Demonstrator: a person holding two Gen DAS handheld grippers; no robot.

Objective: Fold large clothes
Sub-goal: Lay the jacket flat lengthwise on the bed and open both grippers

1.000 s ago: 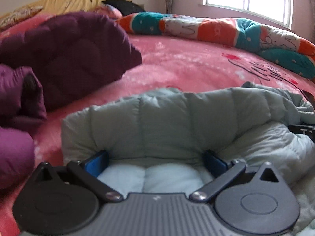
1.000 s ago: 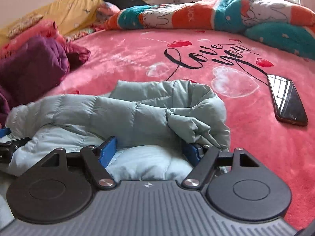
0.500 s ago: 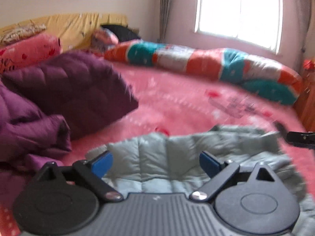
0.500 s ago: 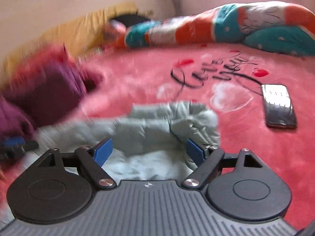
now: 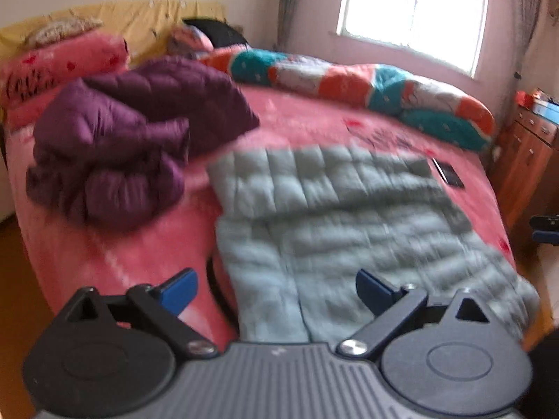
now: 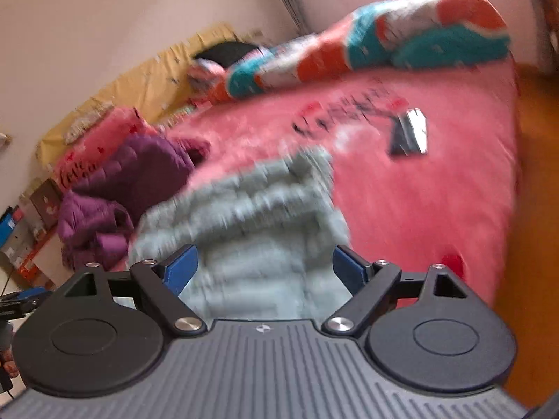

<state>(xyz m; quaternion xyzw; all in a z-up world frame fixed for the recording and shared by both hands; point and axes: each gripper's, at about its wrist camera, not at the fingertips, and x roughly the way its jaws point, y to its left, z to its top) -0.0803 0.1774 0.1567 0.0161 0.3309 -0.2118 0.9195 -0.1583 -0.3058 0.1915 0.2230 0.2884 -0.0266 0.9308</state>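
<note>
A pale grey-green quilted down jacket [image 5: 335, 209] lies spread on the pink bed, its near end hanging over the front edge. It also shows, blurred, in the right wrist view [image 6: 251, 216]. My left gripper [image 5: 276, 284] is open and empty, held back from the bed above the jacket's near end. My right gripper [image 6: 263, 265] is open and empty, also pulled back and tilted. A crumpled purple down jacket [image 5: 132, 139] lies to the left on the bed.
A pink bedspread [image 5: 314, 122] covers the bed. A rolled orange, teal and white quilt [image 5: 367, 87] lies along the far side. A phone [image 6: 408, 136] lies right of the grey jacket. A wooden cabinet [image 5: 524, 160] stands at the right. Pillows [image 5: 63, 66] are at the head.
Both grippers have pulled back and up from the grey jacket, which they were pressed against. The jacket now lies spread out flat instead of bunched. Both views are motion-blurred.
</note>
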